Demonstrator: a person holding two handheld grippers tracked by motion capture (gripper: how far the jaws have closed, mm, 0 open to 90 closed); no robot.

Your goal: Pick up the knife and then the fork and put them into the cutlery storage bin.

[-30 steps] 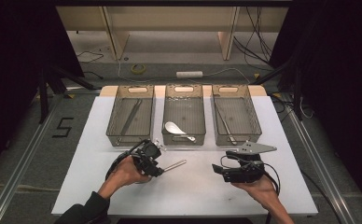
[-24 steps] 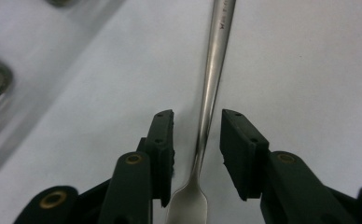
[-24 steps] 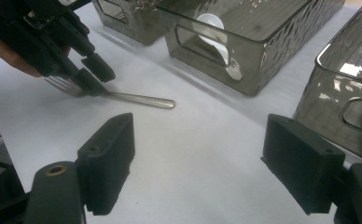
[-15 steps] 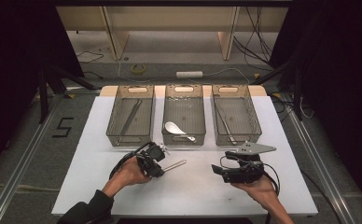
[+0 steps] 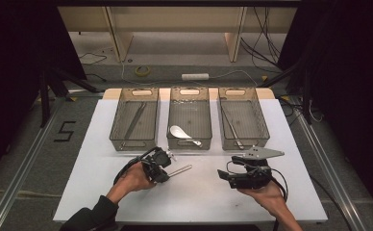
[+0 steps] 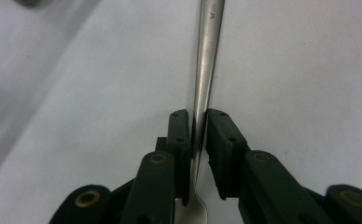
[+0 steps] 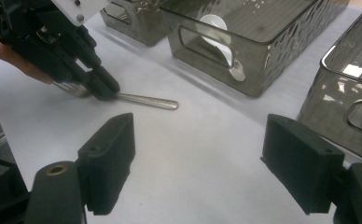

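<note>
White table (image 5: 127,192), just below the middle basket (image 5: 190,143): my left tongs (image 6: 198,122) have just been closing onto the fork (image 6: 206,60), pickup's next I reckon, right tongs (image 7: 198,163) gaping empty.

Fork (image 6: 206,70) tines behind tool (image 6: 198,140)

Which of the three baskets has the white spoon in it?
The middle basket: the white spoon lies in it; the two beside it hold slim metal utensils.

Left hand-held gripper (image 7: 105,89) on fork (image 7: 144,100)
</note>
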